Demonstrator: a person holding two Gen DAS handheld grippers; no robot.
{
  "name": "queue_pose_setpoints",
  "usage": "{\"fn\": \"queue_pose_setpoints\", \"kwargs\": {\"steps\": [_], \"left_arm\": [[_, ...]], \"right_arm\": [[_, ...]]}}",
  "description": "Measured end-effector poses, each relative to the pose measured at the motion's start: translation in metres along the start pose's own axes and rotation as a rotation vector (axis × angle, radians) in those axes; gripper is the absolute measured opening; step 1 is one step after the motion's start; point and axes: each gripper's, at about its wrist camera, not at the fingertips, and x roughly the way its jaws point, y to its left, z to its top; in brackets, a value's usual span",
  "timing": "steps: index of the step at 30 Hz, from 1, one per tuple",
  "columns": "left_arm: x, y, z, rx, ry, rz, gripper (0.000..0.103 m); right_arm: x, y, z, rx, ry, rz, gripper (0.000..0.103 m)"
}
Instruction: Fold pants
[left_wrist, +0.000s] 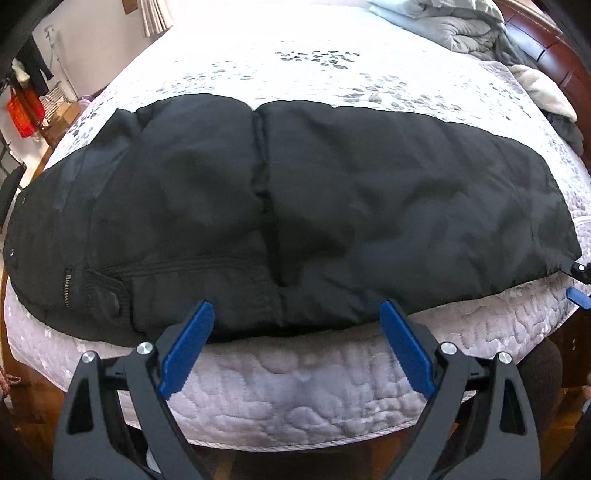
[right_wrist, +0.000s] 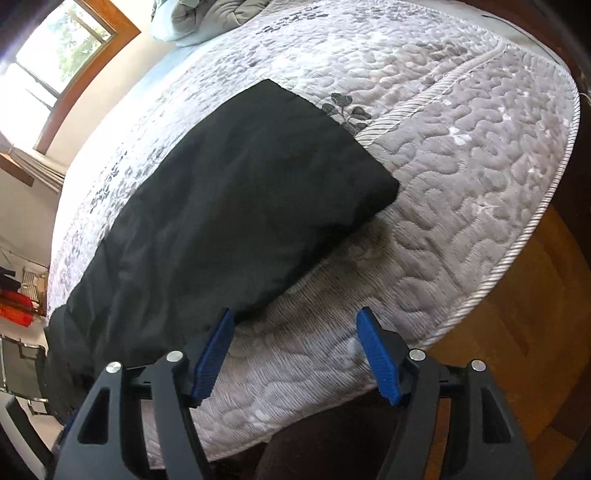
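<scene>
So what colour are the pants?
Black, plain, no pattern. The pants show best in the left wrist view, spread across the bed.

Black fabric pants (right_wrist: 229, 206) lie flat on the grey quilted bed (right_wrist: 480, 155), ahead of the spread blue-padded fingers (right_wrist: 214, 358).

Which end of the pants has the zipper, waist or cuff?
The waist end, at the left in the left wrist view: it alone shows a metal zipper and snaps. The cuff end, in the right wrist view, is plain black fabric.
</scene>
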Motion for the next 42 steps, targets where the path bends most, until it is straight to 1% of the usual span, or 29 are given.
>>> {"fn": "queue_pose_setpoints", "kwargs": {"steps": [1,4,7,10,12,13,15,17,18,19,20,22,24,25,26,28,31,33,35,38,40,42], "left_arm": [[0.001,-0.004,0.001,0.001,0.004,-0.009,0.091],[0.0,-0.018,0.005,0.015,0.008,-0.034,0.091],[-0.003,-0.033,0.009,0.045,-0.001,-0.05,0.091],[-0.004,-0.042,0.009,0.076,-0.008,-0.05,0.091],[-0.002,-0.045,0.008,0.092,-0.006,-0.045,0.092],[-0.001,-0.044,0.008,0.094,-0.003,-0.042,0.092],[0.003,-0.042,0.007,0.093,0.008,-0.033,0.092],[0.008,-0.037,0.007,0.078,0.021,-0.021,0.092],[0.01,-0.034,0.008,0.067,0.024,-0.018,0.092],[0.011,-0.031,0.009,0.055,0.025,-0.014,0.092],[0.012,-0.028,0.01,0.039,0.024,-0.011,0.092],[0.012,-0.025,0.013,0.021,0.018,-0.009,0.093],[0.011,-0.022,0.015,0.007,0.004,-0.011,0.095],[0.01,-0.02,0.016,0.0,-0.006,-0.006,0.095],[0.011,-0.018,0.016,-0.006,-0.01,0.005,0.095],[0.018,-0.015,0.017,-0.014,0.004,0.022,0.095],[0.025,-0.013,0.019,-0.026,0.019,0.02,0.095],[0.026,-0.015,0.022,-0.021,0.011,0.028,0.095],[0.026,-0.018,0.023,-0.014,0.012,0.019,0.095],[0.024,-0.023,0.026,-0.014,0.013,0.012,0.095],[0.023,-0.025,0.027,-0.021,0.008,0.0,0.095],[0.026,-0.025,0.029,-0.014,0.009,0.007,0.095]], "right_arm": [[0.003,0.002,0.001,0.001,0.003,-0.006,0.076],[0.011,0.006,0.005,0.005,0.013,-0.02,0.077],[0.017,0.007,0.01,0.027,0.009,-0.01,0.078],[0.02,0.008,0.017,0.039,-0.003,0.008,0.078],[0.022,0.011,0.022,0.026,-0.018,0.026,0.068],[0.024,0.013,0.024,0.021,-0.019,0.037,0.053],[0.025,0.018,0.028,0.008,-0.027,0.035,0.042],[0.018,0.025,0.031,-0.036,-0.066,0.022,0.019],[0.013,0.027,0.034,-0.051,-0.085,0.03,0.014],[0.005,0.031,0.038,-0.069,-0.106,0.059,0.008],[-0.002,0.033,0.04,-0.076,-0.122,0.079,0.006],[-0.017,0.038,0.047,-0.091,-0.159,0.113,0.005],[-0.032,0.039,0.051,-0.11,-0.199,0.124,0.005],[-0.039,0.039,0.053,-0.113,-0.219,0.119,0.005],[-0.041,0.039,0.055,-0.12,-0.227,0.096,0.005],[-0.031,0.037,0.056,-0.128,-0.208,0.039,0.005],[-0.006,0.029,0.052,-0.123,-0.152,-0.028,0.005],[-0.003,0.029,0.045,-0.141,-0.152,-0.059,0.005],[-0.005,0.036,0.043,-0.169,-0.163,-0.09,0.005],[-0.006,0.038,0.043,-0.184,-0.165,-0.104,0.005],[-0.003,0.036,0.041,-0.181,-0.155,-0.107,0.005],[0.005,0.031,0.041,-0.171,-0.137,-0.11,0.006]]}}
